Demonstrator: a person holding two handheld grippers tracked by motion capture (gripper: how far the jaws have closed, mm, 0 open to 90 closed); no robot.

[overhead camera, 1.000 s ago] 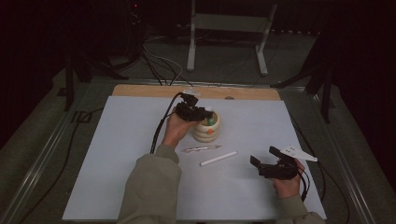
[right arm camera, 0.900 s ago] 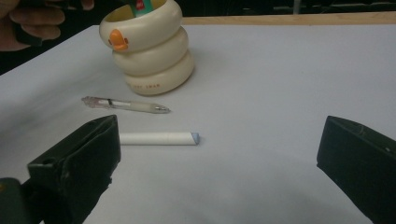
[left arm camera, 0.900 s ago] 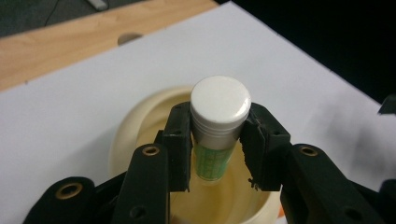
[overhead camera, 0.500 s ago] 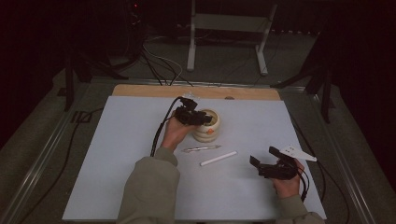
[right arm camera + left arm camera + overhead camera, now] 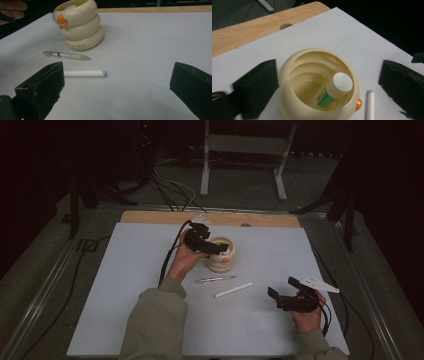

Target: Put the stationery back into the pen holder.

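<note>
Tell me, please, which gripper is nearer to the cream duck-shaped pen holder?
The left. The left gripper hovers right over the pen holder, jaws open above its rim. The right gripper is off toward the table's near right, beyond the white stick, also open.

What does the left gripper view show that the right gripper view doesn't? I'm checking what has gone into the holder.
Left gripper view: down into the cream holder, where a white-capped bottle with a green label leans inside.
Right gripper view: the holder's stacked-ring side and a clear pen lying on the white mat.
Both: the holder with its orange beak, the white stick, and open jaws.
</note>
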